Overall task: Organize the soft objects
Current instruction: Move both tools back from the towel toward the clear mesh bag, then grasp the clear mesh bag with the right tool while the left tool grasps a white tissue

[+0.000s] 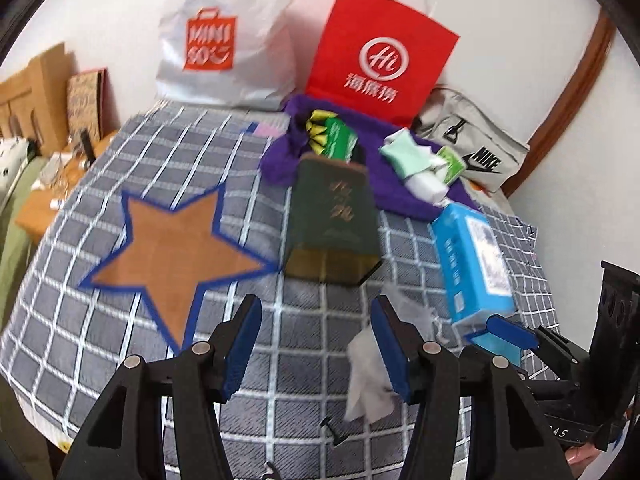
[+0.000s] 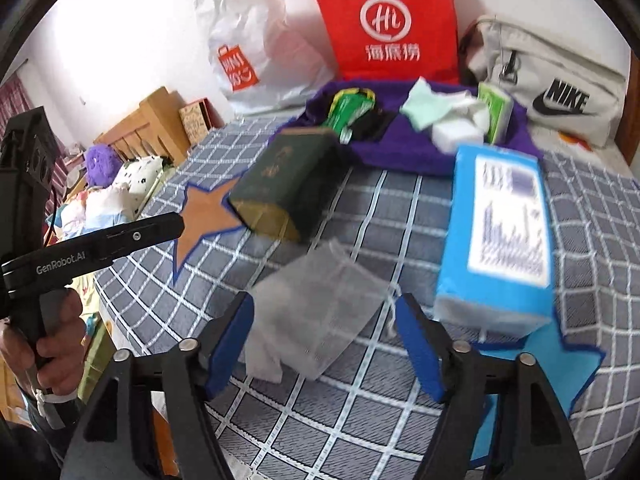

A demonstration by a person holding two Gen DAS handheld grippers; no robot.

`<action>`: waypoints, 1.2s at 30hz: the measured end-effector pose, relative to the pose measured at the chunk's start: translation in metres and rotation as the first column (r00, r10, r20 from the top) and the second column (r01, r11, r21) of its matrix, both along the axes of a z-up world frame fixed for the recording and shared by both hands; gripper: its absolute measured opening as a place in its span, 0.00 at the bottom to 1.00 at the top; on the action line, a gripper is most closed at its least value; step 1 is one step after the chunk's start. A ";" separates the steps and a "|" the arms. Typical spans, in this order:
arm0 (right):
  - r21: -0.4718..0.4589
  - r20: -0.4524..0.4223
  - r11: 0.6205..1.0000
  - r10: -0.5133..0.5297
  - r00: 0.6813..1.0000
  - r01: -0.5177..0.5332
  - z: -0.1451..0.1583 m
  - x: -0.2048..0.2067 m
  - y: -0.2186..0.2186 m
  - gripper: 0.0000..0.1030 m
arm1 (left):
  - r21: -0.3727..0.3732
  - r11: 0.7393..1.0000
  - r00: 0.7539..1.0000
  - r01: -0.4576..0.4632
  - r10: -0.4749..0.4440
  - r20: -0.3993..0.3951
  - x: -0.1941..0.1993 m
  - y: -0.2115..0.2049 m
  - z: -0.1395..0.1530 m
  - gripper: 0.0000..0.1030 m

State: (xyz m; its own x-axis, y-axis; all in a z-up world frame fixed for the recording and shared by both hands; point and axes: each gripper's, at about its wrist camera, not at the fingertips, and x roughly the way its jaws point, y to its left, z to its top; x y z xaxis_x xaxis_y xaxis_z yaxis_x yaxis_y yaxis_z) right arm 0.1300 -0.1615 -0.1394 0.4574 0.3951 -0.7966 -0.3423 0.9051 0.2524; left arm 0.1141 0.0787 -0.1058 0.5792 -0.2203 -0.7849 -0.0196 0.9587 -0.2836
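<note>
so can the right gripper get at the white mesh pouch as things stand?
Probably yes. The right gripper stands open with the mesh pouch lying flat on the checked bedspread right between its fingers, nothing on top of it. The blue tissue pack lies close beside it but seems clear of it.

Left gripper [image 1: 316, 344] angled steeply downward, blue-padded jaws parted, nothing pressed between the pads. Right gripper [image 2: 324, 344] pitched down alike, jaws spread wider, pads clear of any grip. Left hand [image 2: 52, 344] wrapped around its gripper's black handle, seen from the right wrist.
</note>
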 end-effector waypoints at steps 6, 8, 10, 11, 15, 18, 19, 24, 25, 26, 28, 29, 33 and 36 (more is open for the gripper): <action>-0.026 -0.057 0.999 -0.034 0.998 0.033 -0.029 0.007 0.011 0.76 | -0.009 1.000 1.000 -0.009 0.009 -0.026 -0.006 0.012 -0.022 0.53; -0.037 -0.075 0.998 -0.062 0.995 0.060 -0.037 0.013 0.012 0.76 | -0.003 1.000 1.000 -0.005 0.005 -0.027 -0.005 0.014 -0.026 0.53; -0.043 -0.096 0.996 -0.084 0.992 0.080 -0.044 0.020 0.014 0.76 | -0.005 1.000 1.000 0.004 -0.004 -0.030 -0.004 0.016 -0.030 0.53; -0.045 -0.106 0.995 -0.093 0.990 0.089 -0.047 0.024 0.015 0.76 | -0.009 1.000 1.000 0.009 -0.010 -0.030 -0.004 0.017 -0.031 0.53; -0.067 -0.138 0.990 -0.130 0.982 0.122 -0.059 0.034 0.020 0.76 | -0.023 1.000 0.999 0.020 -0.021 -0.036 -0.002 0.021 -0.037 0.53; -0.110 -0.112 0.986 -0.134 0.985 0.122 -0.061 0.036 0.030 0.78 | -0.032 0.999 0.999 0.021 -0.023 -0.041 0.000 0.024 -0.040 0.53; -0.118 -0.106 0.985 -0.137 0.985 0.124 -0.062 0.037 0.033 0.78 | -0.034 0.999 0.999 0.021 -0.022 -0.044 0.001 0.025 -0.042 0.53; -0.128 -0.051 0.979 -0.166 0.985 0.159 -0.063 0.038 0.036 0.60 | -0.038 0.999 0.998 0.022 -0.024 -0.058 0.004 0.028 -0.046 0.53; -0.162 -0.026 0.975 -0.160 0.987 0.154 -0.063 0.037 0.039 0.48 | -0.039 0.999 0.998 0.023 -0.025 -0.059 0.004 0.028 -0.047 0.53; -0.218 0.007 0.966 -0.145 0.989 0.143 -0.064 0.036 0.043 0.41 | -0.039 0.999 0.998 0.023 -0.025 -0.061 0.005 0.029 -0.047 0.53; -0.244 0.032 0.964 -0.102 0.994 0.107 -0.064 0.034 0.048 0.13 | -0.037 0.999 0.998 0.023 -0.025 -0.065 0.005 0.028 -0.048 0.53; -0.215 0.022 0.973 -0.079 0.997 0.082 -0.064 0.033 0.049 0.05 | -0.036 0.999 0.997 0.023 -0.026 -0.066 0.005 0.027 -0.048 0.53; -0.180 0.025 0.983 -0.038 0.999 0.042 -0.062 0.029 0.047 0.04 | -0.022 0.999 0.997 0.024 -0.026 -0.071 0.004 0.023 -0.047 0.53; -0.110 0.020 0.993 -0.036 0.999 0.038 -0.054 0.022 0.039 0.04 | -0.011 1.000 0.997 0.023 -0.024 -0.073 0.001 0.022 -0.045 0.53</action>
State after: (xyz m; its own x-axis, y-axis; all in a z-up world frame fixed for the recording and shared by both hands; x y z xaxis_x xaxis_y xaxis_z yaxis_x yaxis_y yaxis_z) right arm 0.1525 -0.1222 -0.1932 0.4844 0.2879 -0.8261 -0.3119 0.9391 0.1444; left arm 0.1146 0.1002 -0.1506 0.5147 -0.2415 -0.8227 -0.0186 0.9561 -0.2923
